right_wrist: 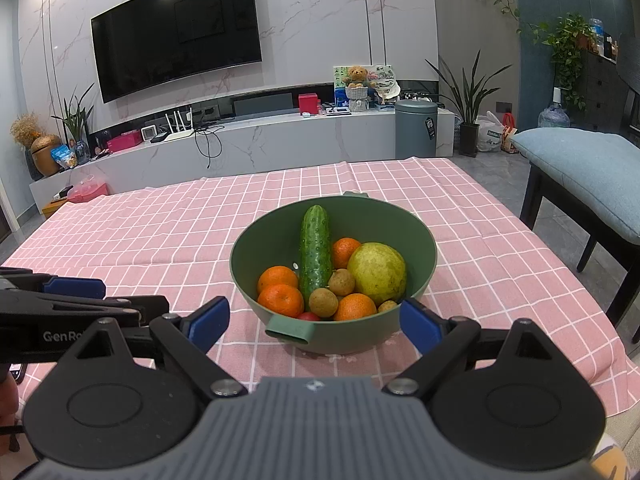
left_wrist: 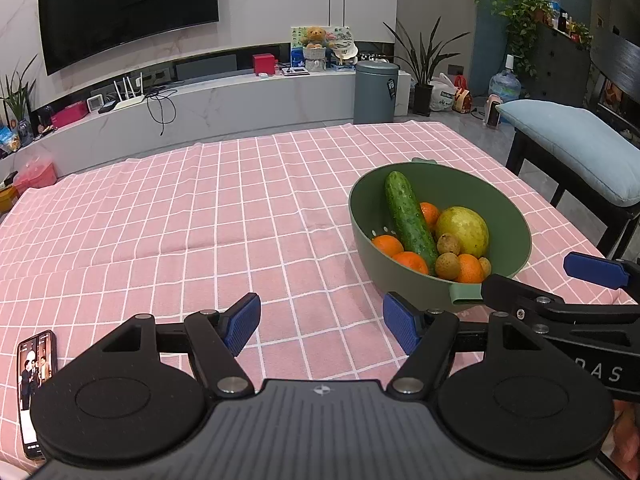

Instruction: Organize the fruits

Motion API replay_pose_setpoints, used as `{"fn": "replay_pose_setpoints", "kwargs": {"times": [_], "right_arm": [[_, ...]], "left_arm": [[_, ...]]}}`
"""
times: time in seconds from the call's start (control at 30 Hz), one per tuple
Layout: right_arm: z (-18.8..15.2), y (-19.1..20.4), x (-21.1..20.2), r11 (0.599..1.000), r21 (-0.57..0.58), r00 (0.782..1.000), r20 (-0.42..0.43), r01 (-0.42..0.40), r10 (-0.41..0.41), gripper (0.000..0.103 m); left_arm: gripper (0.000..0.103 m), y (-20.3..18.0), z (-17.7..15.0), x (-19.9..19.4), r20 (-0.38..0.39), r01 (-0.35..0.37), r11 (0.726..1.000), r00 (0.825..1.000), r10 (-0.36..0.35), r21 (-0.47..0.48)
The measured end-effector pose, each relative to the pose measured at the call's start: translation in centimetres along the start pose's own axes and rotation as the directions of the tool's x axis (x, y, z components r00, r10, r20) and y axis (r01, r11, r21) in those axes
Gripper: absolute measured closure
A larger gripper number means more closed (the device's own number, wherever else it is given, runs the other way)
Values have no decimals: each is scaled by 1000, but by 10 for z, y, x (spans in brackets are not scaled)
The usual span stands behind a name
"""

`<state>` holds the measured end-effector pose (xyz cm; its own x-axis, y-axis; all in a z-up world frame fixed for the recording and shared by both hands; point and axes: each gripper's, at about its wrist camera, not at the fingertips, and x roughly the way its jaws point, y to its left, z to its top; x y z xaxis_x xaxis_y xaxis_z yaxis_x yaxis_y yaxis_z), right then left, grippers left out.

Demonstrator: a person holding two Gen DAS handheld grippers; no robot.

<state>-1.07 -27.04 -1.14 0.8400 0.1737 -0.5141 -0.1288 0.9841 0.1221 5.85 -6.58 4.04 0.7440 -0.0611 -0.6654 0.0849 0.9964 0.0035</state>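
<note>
A green colander bowl stands on the pink checked tablecloth. It holds a cucumber, several oranges, a large yellow-green fruit and small brown fruits; a bit of a red fruit peeks out at the near rim. My right gripper is open just in front of the bowl's near handle, nothing between its fingers. My left gripper is open over bare cloth, left of the bowl.
A phone lies on the cloth at the near left. A dark bench with a blue cushion stands beside the table's right edge. Beyond the far edge are a grey bin and a TV console.
</note>
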Motion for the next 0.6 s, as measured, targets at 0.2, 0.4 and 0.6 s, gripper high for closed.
{"fn": "replay_pose_setpoints", "kwargs": {"times": [0.2, 0.4, 0.6], "right_arm": [[0, 0, 0, 1000, 0, 1000, 0, 0, 0, 15], [0, 0, 1, 1000, 1, 1000, -2, 1, -1, 15], [0, 0, 1, 1000, 3, 1000, -3, 2, -2, 15]], "left_arm": [[21, -1, -1, 0, -3, -3, 1000, 1000, 3, 5], [21, 2, -1, 0, -1, -10, 1000, 1000, 10, 2], [21, 3, 0, -1, -1, -13, 1000, 1000, 13, 5]]}}
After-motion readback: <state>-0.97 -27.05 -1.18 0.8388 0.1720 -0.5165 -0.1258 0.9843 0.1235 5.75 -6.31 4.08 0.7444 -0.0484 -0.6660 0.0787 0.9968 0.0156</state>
